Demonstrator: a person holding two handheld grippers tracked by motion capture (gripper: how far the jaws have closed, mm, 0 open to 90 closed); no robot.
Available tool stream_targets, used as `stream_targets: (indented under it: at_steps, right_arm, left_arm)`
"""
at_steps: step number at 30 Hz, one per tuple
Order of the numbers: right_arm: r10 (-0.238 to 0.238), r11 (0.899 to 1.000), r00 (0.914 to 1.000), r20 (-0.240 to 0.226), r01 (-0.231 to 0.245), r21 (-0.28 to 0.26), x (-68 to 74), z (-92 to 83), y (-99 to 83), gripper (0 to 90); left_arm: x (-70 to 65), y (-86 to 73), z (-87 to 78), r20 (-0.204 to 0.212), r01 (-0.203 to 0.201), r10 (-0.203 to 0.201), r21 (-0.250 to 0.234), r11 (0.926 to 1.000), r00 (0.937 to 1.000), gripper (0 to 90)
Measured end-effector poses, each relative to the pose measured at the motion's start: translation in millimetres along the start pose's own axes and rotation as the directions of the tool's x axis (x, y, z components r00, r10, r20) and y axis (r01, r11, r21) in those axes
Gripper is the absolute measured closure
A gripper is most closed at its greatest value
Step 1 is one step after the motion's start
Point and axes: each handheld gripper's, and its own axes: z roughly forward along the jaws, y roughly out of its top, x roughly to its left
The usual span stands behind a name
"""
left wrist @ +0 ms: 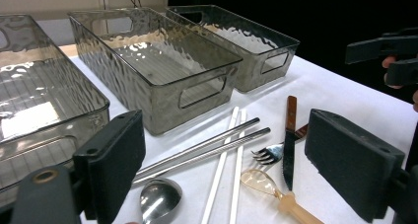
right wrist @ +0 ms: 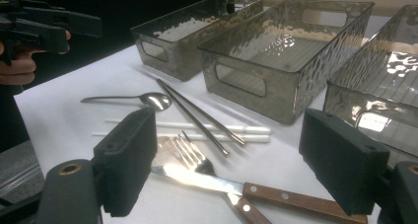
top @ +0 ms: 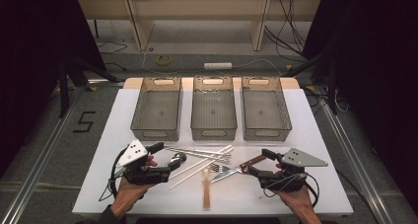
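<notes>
Two hands reach in from the bottom edge, each holding a gripper level above the white table [top: 315, 135]. The left gripper [top: 170, 155], lower left, and the right gripper [top: 260, 161], lower right, both stand wide open and empty. Between them, at lower centre, a wood-handled knife [top: 241, 168] lies diagonally, handle toward the upper right.

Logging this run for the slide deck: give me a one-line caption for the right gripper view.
Open right gripper poised over wooden-handled knife and fork, three empty bins behind.
</notes>
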Motion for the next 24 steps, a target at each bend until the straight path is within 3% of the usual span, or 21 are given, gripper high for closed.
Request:
stream_targets:
  at_steps: [15, 24]
  right_arm:
    - [-0.016, 0.999, 0.9999, -0.004, 0.016, 0.041, -5.3, 3.9, 9.2, 25.1]
    - [-0.066, 0.992, 0.9977, -0.013, 0.067, 0.106, -6.4, 12.7, 19.8, 27.0]
  left_arm:
    - [0.7, 0.7, -1.8, 0.006, 0.009, -0.009, 0.003, 1.0000, 0.9999, 15.2]
    - [2.1, 1.0, -2.3, 0.007, 0.017, -0.017, 0.016, 0.9997, 0.9998, 15.3]
